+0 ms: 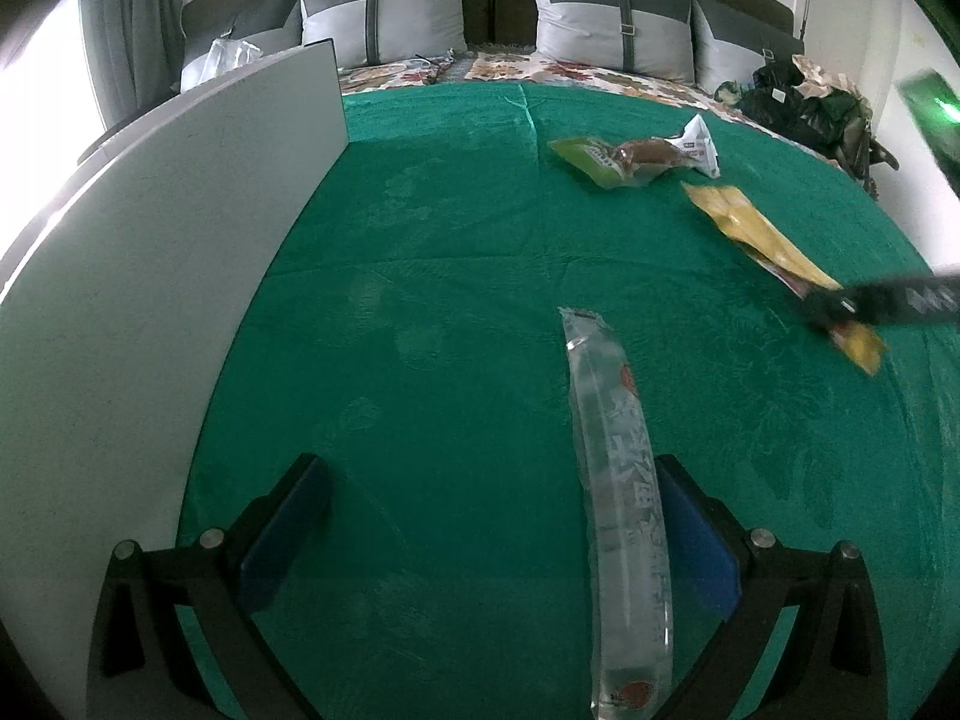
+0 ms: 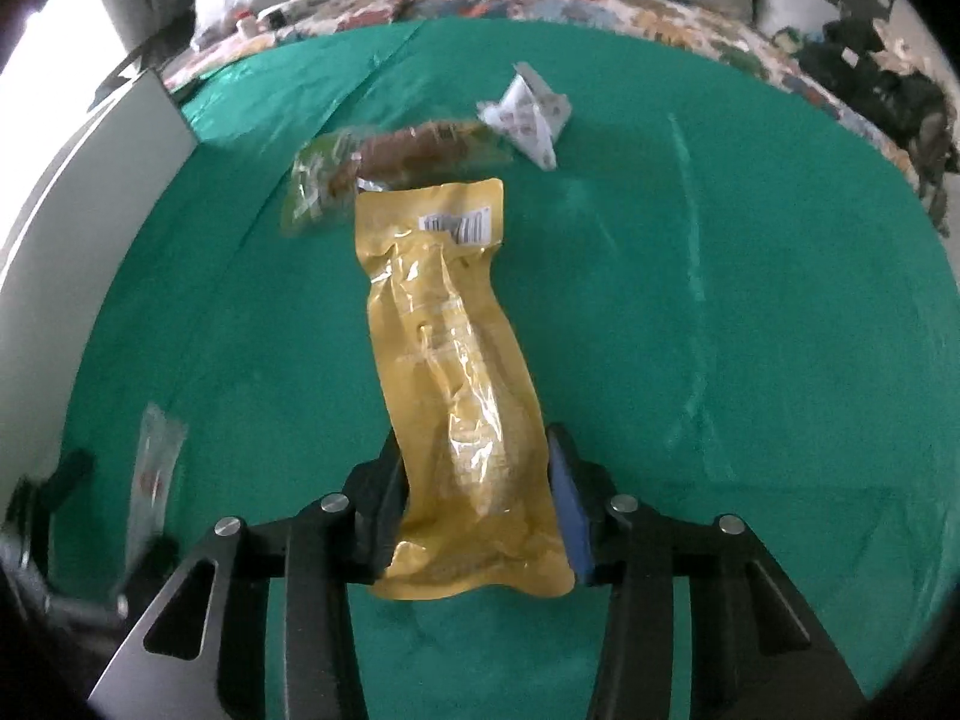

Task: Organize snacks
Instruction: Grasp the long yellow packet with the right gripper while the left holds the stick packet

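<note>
Step in hand: picking up snacks, judged from both tools sitting astride a packet on the green cover point(image 1: 456, 276).
Right gripper point(image 2: 474, 504): jaws drawn in against both sides of the yellow pouch point(image 2: 450, 360), apparently clamped on its near end; the pouch runs away from the tool along the cover.
Left gripper point(image 1: 492, 534): jaws wide apart; the clear packet point(image 1: 618, 510) lies lengthwise between them, touching or nearly touching the right-hand blue pad point(image 1: 696, 546), with a broad gap to the other.
Next move, left: likely centring the tool over the clear packet, then closing; the slick film may slide off one pad.
Next move, right: probably lifting the pouch clear and carrying it to wherever the snacks are grouped; no target place is identifiable.
Grey panel point(image 1: 180, 276): stands at the cover's left edge.
Farther snacks: brown-and-green wrapped snack point(image 2: 384, 168) just beyond the pouch's far end, white wrapper point(image 2: 528, 120) beside it.
Writing: barcode label point(image 2: 459, 225) on the pouch's far end; print and a red round mark on the clear packet, none legible.
Background: pillows point(image 1: 612, 18) at the headboard.
</note>
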`<state>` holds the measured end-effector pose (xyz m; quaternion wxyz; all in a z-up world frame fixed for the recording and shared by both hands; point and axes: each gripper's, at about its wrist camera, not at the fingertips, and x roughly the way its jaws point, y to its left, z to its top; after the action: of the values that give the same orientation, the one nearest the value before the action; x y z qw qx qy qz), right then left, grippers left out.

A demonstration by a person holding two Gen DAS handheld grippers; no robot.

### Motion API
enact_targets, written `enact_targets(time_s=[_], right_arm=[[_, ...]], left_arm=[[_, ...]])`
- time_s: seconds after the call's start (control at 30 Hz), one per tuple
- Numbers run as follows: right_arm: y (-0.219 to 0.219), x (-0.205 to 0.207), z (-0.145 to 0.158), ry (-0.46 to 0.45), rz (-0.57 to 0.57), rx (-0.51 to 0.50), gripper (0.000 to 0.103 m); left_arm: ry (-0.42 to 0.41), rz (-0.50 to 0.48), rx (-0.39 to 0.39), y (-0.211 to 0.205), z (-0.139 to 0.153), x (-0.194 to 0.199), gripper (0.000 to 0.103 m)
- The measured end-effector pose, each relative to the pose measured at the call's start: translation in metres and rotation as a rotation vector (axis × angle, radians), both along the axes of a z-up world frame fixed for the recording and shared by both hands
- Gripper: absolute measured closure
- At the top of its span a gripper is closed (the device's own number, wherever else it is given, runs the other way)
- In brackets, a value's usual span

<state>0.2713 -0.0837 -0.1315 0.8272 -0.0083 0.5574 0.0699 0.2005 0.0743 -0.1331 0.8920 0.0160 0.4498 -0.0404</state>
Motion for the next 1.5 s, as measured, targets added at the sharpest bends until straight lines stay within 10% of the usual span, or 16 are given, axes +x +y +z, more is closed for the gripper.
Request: enact_targets(time_s=[0.47,0.77,1.5], right_arm=[[-0.04,-0.16,-0.005,-0.189,0.028,-0.017,0.056],[-0.041,-0.158,-0.015,-0.283,-0.005,-0.034,0.02],[-0.037,-0.155,-0.017,-0.285,0.001,-0.032,0.014]], left_arm=[[0.0,0.0,0.001,0.0,0.0,0.0,0.0],[0.0,0.0,0.0,0.0,0.0,0.0,0.0],[0.0,0.001,0.001,0.0,0.001,-0.001,0.0]])
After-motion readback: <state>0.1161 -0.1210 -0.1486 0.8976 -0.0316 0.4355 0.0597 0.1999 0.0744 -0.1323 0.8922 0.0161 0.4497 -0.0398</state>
